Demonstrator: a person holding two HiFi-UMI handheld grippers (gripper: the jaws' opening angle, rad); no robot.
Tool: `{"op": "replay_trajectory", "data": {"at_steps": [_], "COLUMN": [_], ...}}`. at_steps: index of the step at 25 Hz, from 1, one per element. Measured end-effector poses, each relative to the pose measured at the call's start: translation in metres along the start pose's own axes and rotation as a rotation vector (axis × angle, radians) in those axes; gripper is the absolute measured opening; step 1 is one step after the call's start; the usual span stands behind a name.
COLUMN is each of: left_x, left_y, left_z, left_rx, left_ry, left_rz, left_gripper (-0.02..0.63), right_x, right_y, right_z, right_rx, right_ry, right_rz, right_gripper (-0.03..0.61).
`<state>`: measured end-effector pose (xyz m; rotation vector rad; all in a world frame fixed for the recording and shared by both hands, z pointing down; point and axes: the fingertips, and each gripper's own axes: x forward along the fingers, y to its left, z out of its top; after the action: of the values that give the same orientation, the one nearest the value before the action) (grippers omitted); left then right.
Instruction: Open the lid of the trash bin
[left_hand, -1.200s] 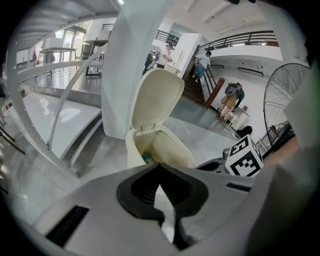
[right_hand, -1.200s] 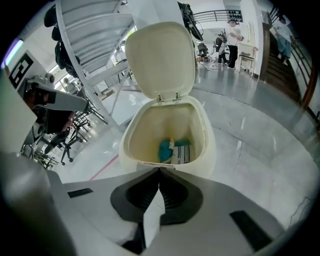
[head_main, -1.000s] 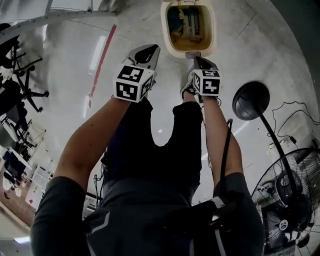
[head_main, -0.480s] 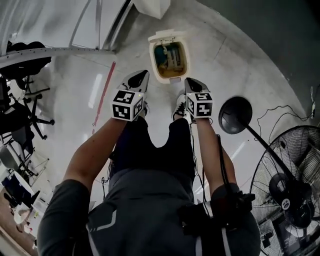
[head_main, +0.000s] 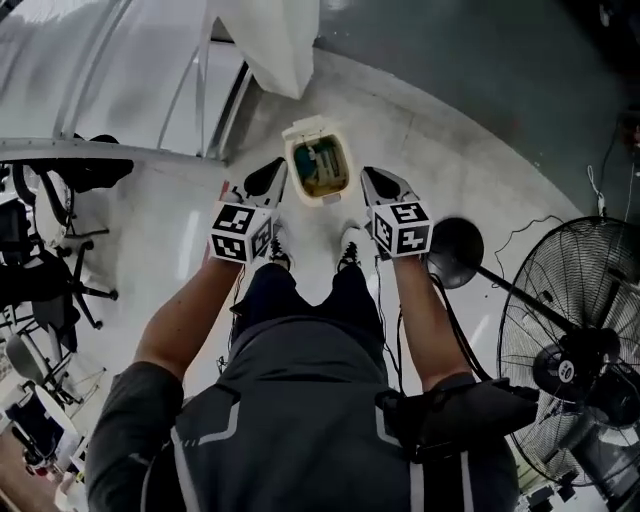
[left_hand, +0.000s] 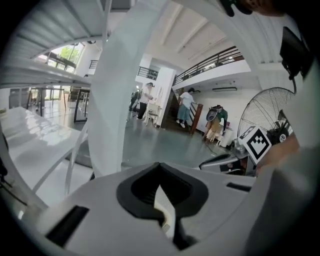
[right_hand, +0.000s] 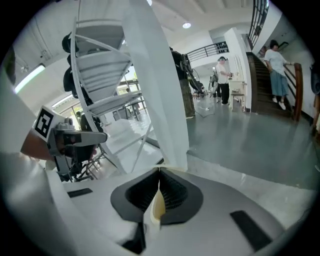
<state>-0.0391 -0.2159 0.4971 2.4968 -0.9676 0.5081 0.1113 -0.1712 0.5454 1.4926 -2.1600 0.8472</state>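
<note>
The bin (head_main: 322, 198) stands on the floor (head_main: 450, 150) just ahead of the person's shoes, between the two grippers and a little beyond their tips. Its mouth faces up, with rubbish showing inside. The lid (head_main: 306, 128) seems already swung back at the far end, though it is small in the head view and its angle is hard to read. The bin's long axis runs away from the person, hinge end farthest and free end nearest the feet.

The left gripper (head_main: 268, 178) hangs just beside the bin's left wall and the right gripper (head_main: 375, 183) near its right side. Neither touches it. Each gripper's own view shows its jaws pressed together at the tips, with nothing between them.

The lid looks like thin moulded plastic, so it is probably light, stiff and rather slick, turning freely on its hinge. The best hold would be the free front lip, opposite the hinge, pinched from above or nudged from beneath. The bin is likely light too and may slide if pushed sideways.
</note>
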Motion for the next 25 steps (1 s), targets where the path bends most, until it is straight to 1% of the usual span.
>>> {"op": "replay_trajectory", "data": {"at_steps": [4,7,11,15,17,20,25], "left_x": [-0.014,-0.028,-0.047,-0.067,-0.077,-0.090,-0.112], "left_y": [-0.014,-0.027,-0.040,-0.043,-0.042,-0.040,-0.054], "left_z": [0.045,0.075,0.115,0.157,0.179,0.204,0.241], "left_rx": [0.051,0.055,0.083,0.083,0.089,0.098,0.126], "left_ry": [-0.069,-0.114,-0.170,-0.226,-0.261,-0.295,-0.349], "left_rz": [-0.012,-0.020,-0.025,-0.030,-0.012,0.027,0.003], "left_gripper": [0.008,0.008,0.008,0.008,0.008,0.008,0.008], "right_x": [-0.038,-0.067,-0.106,-0.145,-0.164,-0.187,-0.221], "right_y": [0.004,0.009,0.017,0.022,0.021,0.020,0.019], "right_z": [0.046,0.075,0.115,0.159,0.181,0.206,0.242], "right_rx": [-0.031,-0.039,-0.062,-0.112,-0.127,-0.144,-0.145], "right_ry": [-0.085,-0.148,-0.223,-0.314,-0.364,-0.410,-0.493], "right_rz": [-0.002,0.002,0.004,-0.014,-0.031,-0.058,-0.058], "right_gripper": [0.026,0.027,0.026,0.026,0.026,0.026,0.026]}}
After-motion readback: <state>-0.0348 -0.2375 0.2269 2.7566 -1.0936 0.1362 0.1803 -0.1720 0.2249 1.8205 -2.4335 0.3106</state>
